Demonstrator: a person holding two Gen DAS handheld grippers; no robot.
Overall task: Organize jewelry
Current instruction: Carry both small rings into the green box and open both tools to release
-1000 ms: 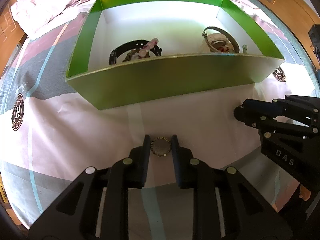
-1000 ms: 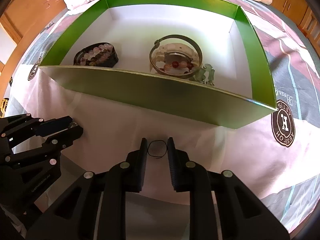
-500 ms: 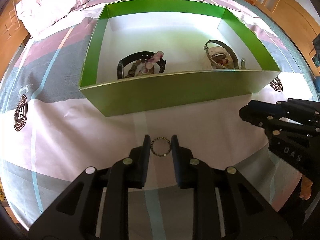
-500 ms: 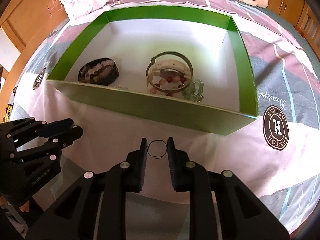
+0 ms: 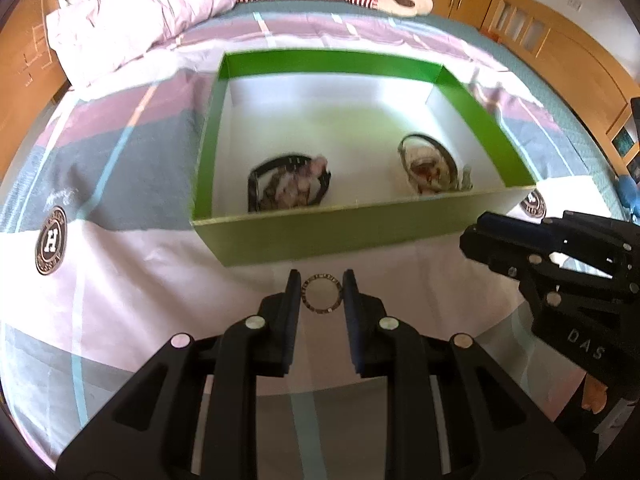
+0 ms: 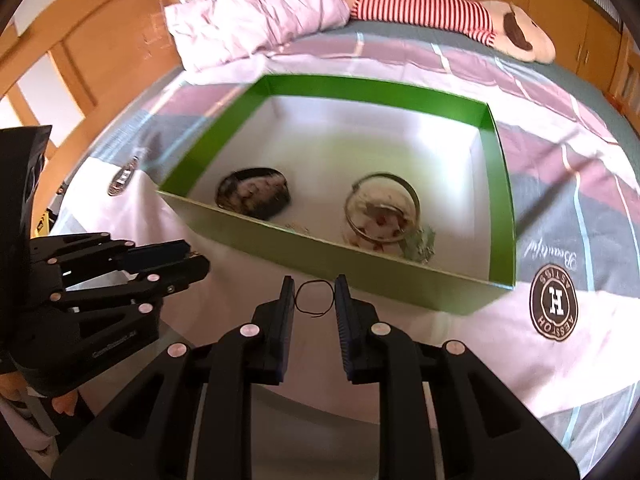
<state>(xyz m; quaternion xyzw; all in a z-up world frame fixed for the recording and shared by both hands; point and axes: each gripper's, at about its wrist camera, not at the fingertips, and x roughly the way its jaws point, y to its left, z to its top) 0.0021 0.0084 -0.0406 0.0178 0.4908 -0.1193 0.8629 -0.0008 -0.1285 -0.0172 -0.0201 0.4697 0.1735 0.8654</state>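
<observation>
Both pairs of jaws are closed on a small ring each. Between its two black fingers the left gripper [image 5: 322, 293] pinches a dark beaded ring [image 5: 322, 293], held upright so that the bedsheet [image 5: 132, 280] shows through the hoop. The right gripper [image 6: 314, 297] clamps a thin black wire loop [image 6: 314, 298] in the same way, its sides touching both fingers.

Ahead of both grippers a green box [image 5: 344, 234] with a white floor rests on the bedsheet. Inside it, on the left, lies a black band with a pale beaded bracelet [image 5: 289, 187] on top. To the right sits a round metal bangle [image 6: 383, 212] ringing some red and white beads, though blur hides their exact make. A small greenish piece [image 6: 423, 243] lies just beside the bangle, against the near wall.

Each gripper appears at the edge of the other's view, low and in front of the box. Beyond the box, a pale pink pillow [image 5: 132, 20] and a plush toy in a red-striped shirt [image 6: 440, 12] lie at the head of the bed.
</observation>
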